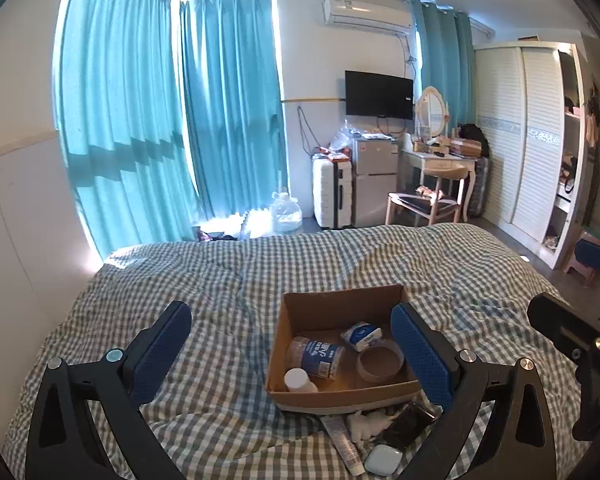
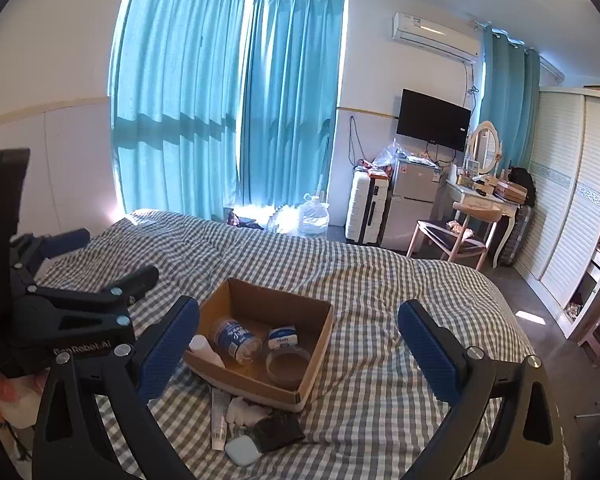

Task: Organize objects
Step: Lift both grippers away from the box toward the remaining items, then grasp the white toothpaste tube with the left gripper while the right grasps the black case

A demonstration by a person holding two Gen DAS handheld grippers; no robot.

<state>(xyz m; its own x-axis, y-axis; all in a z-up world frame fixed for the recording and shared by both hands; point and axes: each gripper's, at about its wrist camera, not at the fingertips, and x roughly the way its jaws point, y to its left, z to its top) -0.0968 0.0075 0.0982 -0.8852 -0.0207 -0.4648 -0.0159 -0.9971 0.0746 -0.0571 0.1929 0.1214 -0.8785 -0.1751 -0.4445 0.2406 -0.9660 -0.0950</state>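
Left wrist view. Left gripper [image 1: 292,354]: jaws spread wide, released, nothing between the pads. Cardboard box [image 1: 340,300] on the checked bed [image 1: 220,280], at 12 o'clock, right of centre; inside lie a water bottle [image 1: 316,356], a tissue pack [image 1: 361,335] and a tape roll [image 1: 380,364]. Loose items at 6 o'clock before the box: tube [image 1: 342,440], long axis running 11 to 5, dark phone [image 1: 408,424], pale blue case [image 1: 384,460].

Right wrist view. Right gripper [image 2: 300,350]: likewise released, empty. The same box stands at 11 o'clock, the loose items at 7 o'clock, nearer the left finger. Judged: both grippers lie about equally near the loose items.
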